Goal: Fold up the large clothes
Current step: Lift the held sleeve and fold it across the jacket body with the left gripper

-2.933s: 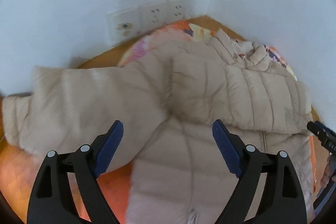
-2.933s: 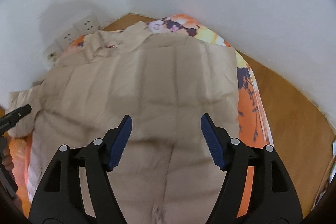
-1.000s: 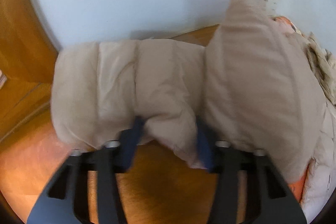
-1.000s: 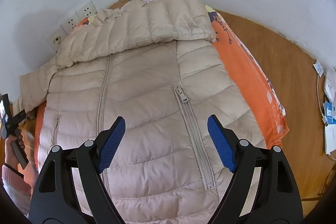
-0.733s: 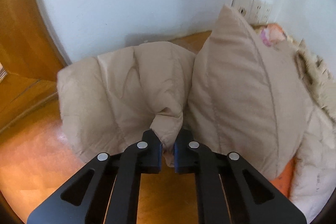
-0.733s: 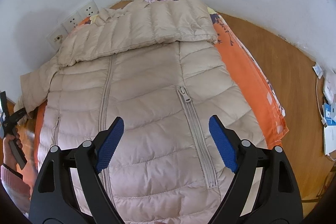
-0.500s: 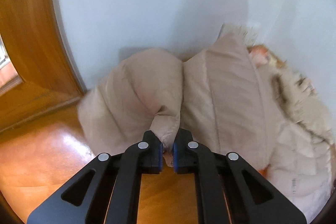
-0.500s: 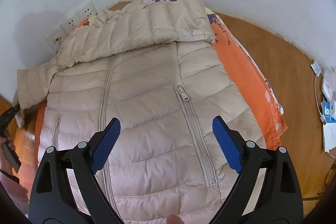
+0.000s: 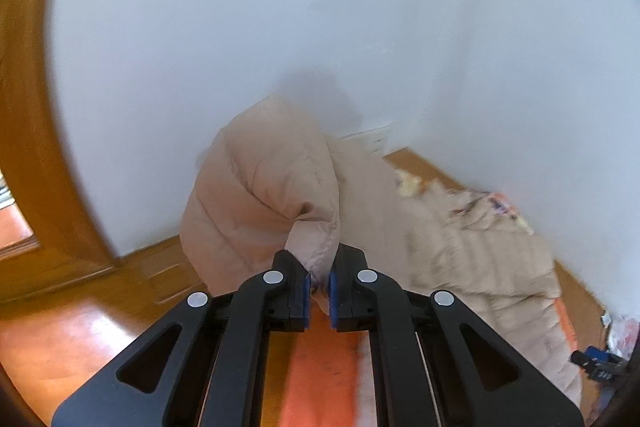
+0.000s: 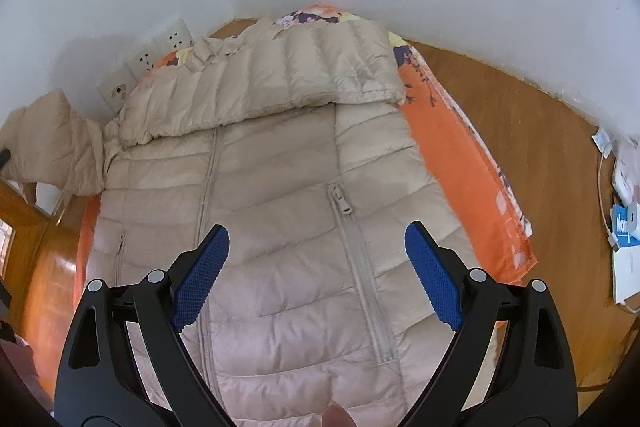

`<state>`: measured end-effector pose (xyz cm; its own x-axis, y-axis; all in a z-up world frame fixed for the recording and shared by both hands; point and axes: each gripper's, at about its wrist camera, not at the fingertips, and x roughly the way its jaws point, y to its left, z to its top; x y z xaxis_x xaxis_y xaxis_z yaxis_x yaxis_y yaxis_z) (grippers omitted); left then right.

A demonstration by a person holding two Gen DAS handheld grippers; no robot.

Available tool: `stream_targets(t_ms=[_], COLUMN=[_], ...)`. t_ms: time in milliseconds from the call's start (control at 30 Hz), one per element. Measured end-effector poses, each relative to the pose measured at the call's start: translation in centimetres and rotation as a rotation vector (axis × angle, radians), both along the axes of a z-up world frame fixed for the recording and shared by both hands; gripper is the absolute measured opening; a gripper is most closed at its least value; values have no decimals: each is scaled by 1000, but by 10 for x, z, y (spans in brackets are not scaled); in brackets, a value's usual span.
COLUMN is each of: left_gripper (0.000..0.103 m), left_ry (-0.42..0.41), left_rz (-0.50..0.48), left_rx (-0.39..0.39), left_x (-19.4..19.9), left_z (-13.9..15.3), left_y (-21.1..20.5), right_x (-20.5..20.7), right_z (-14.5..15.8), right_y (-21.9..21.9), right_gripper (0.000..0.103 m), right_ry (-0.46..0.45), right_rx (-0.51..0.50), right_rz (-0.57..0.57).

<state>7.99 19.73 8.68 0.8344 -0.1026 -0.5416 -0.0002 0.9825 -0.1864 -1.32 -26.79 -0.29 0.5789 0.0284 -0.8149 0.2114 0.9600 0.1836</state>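
Observation:
A beige puffer jacket [image 10: 280, 187] lies front up on an orange floral cloth [image 10: 460, 163], with one sleeve folded across its chest. My left gripper [image 9: 319, 291] is shut on the cuff of the other sleeve [image 9: 272, 199] and holds it lifted off the floor; that sleeve [image 10: 48, 143] shows raised at the far left in the right wrist view. My right gripper [image 10: 316, 267] is open and empty, hovering above the jacket's lower front near its zipper [image 10: 360, 259].
White walls meet in a corner behind the jacket, with wall sockets [image 10: 152, 55] low on the left wall. Wooden floor [image 10: 540, 147] surrounds the cloth. A cable and papers [image 10: 624, 219] lie at the right. A wooden door frame [image 9: 36, 147] stands at the left.
My left gripper closed on the sleeve cuff and lifted it, swinging toward the jacket body. My right gripper stayed open, rising slightly over the jacket.

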Motion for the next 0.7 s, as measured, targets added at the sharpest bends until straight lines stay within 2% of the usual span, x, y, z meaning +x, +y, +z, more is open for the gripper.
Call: stream_targets(t_ms=[133,333,467,600,700], left_gripper=[7,7,7,7,7], left_ry=[-27,-27,0,65,133], left_rz=[-48,-132,-178,-226,-271], left_rx=[7,6,18,20,50], left_x=[5,17,28,42,49], left_z=[14,17,6,-17,-42], left_y=[-41,-106,-147,-184,-212], right_x=[-2,-1,-1,0,1], right_z=[3,6,5,1,-2], right_y=[-13,-38,-56,-72,-80], right_gripper=[89,89,89,89,89], right_ry=[-7,-12,-10,-5,0], right_rx=[1,1,-5,3,4], right_rz=[-6,-17,-26,-34,-37])
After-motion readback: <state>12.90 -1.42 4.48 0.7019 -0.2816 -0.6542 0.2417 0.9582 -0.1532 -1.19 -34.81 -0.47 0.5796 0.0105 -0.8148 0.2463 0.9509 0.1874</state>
